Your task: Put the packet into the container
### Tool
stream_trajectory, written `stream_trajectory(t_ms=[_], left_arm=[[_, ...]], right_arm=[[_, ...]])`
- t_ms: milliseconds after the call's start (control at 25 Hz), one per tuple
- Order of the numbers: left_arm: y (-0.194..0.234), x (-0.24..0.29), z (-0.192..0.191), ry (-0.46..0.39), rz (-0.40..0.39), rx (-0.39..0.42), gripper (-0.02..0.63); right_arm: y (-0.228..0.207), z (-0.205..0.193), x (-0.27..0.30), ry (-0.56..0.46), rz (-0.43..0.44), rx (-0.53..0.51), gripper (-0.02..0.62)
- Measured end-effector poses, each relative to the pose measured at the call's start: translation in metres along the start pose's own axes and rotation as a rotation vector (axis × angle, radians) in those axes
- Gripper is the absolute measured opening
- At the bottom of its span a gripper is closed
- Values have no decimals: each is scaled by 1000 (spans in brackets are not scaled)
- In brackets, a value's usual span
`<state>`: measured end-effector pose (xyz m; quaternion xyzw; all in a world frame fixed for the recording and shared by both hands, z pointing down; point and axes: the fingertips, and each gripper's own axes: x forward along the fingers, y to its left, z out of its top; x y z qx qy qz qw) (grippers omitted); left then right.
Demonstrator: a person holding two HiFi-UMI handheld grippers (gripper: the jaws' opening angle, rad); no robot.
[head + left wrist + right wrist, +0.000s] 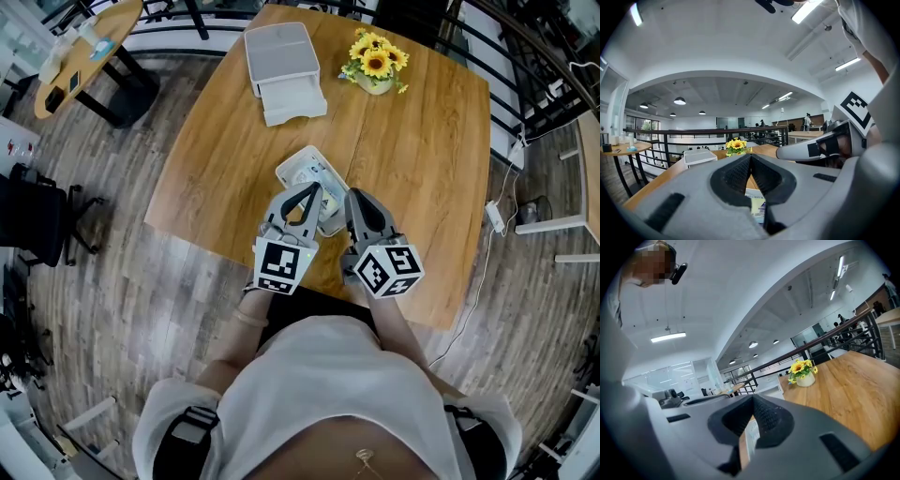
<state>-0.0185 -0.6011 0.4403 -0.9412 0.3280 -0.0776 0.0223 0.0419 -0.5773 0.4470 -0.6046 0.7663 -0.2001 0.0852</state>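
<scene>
The packet (313, 174), white with blue print, lies on the wooden table (422, 159) near its front edge. My left gripper (309, 188) is shut with its tips over the packet's near side. My right gripper (353, 195) is shut too, at the packet's right edge. In the left gripper view the left gripper (750, 155) has its pads meeting, and the packet (757, 204) shows below them. In the right gripper view the right gripper (752, 397) has its pads together, with the packet (751, 434) seen under them. The white container (284, 69) stands at the table's far side.
A pot of sunflowers (376, 62) stands at the back, right of the container. A round side table (84, 52) and a dark chair (37, 220) are off to the left. A power strip (494, 217) with a cable lies on the floor at the right.
</scene>
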Motion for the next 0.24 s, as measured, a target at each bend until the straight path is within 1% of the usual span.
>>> stream_trajectory(t_ms=[240], left_arm=[[-2,-4,-1,-4,-18,-2,8]], right_arm=[[0,-4,-2,3,-11,3,11]])
